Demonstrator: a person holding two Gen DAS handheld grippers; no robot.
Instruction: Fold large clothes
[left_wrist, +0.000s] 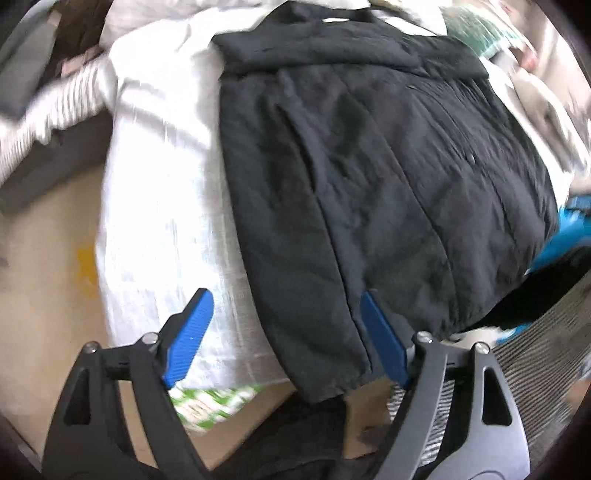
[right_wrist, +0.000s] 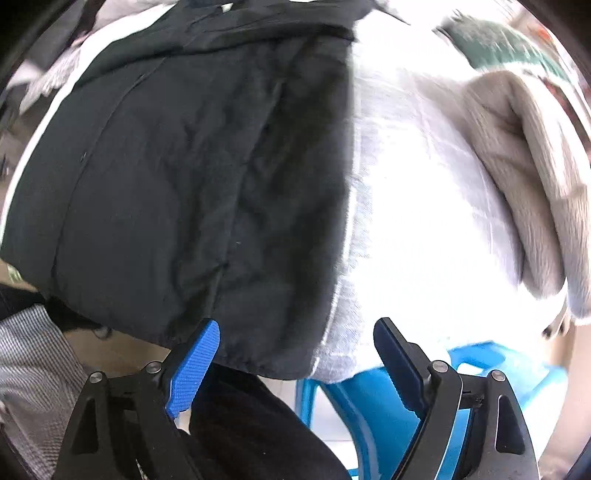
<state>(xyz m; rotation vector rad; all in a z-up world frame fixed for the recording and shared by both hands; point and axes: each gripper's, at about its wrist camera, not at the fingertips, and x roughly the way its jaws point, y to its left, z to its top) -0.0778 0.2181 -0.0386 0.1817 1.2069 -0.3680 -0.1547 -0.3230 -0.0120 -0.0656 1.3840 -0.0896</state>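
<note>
White woven cloth (left_wrist: 155, 192) over the work surface, tan floor (left_wrist: 48, 266) beneath, blue plastic stool (right_wrist: 373, 398) nearby, grey mesh chair back (left_wrist: 535, 350) (partly blurred), bright washed-out daylight

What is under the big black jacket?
A white woven cloth lies under the black quilted jacket and sticks out on both sides. What is under the jacket's middle, and under the cloth itself, stays covered, so it cannot be seen.
</note>
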